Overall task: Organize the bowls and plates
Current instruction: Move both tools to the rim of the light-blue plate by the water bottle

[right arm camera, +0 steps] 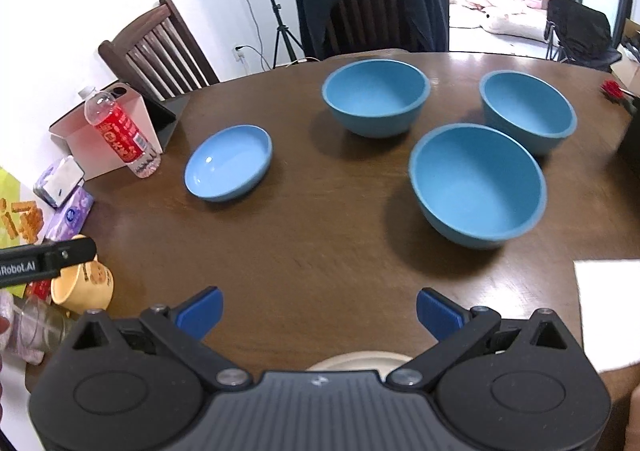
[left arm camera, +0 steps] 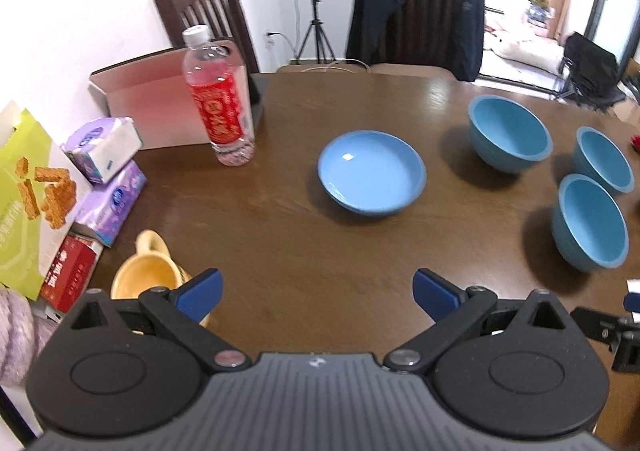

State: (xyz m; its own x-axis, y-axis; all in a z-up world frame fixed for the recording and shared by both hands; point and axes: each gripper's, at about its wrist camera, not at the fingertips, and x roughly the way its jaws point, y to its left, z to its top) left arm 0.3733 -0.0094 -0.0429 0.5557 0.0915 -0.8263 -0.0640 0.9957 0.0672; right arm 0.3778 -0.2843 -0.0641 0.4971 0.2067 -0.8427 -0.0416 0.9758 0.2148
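A shallow blue plate (left arm camera: pixel 371 179) (right arm camera: pixel 229 162) rests mid-table on the brown wooden table (left arm camera: pixel 304 251). Three deep blue bowls stand to its right: a far one (left arm camera: pixel 509 139) (right arm camera: pixel 376 102), a far-right one (left arm camera: pixel 604 161) (right arm camera: pixel 528 111) and a near one (left arm camera: pixel 590 227) (right arm camera: pixel 478 183). My left gripper (left arm camera: pixel 318 297) hovers open over bare table, short of the plate. Over the near table edge my right gripper (right arm camera: pixel 319 313) is open too, with nothing between its blue fingers. A pale plate rim (right arm camera: pixel 360 362) peeks out under the right gripper.
Along the left edge stand a water bottle (left arm camera: pixel 220 99) with a red label, an open cardboard box (left arm camera: pixel 148 103), tissue packs (left arm camera: pixel 108 171), a snack box (left arm camera: pixel 32 195) and a yellow mug (left arm camera: pixel 146 275). Two chairs (left arm camera: pixel 416 11) stand behind the table. White paper (right arm camera: pixel 608 311) lies at the right.
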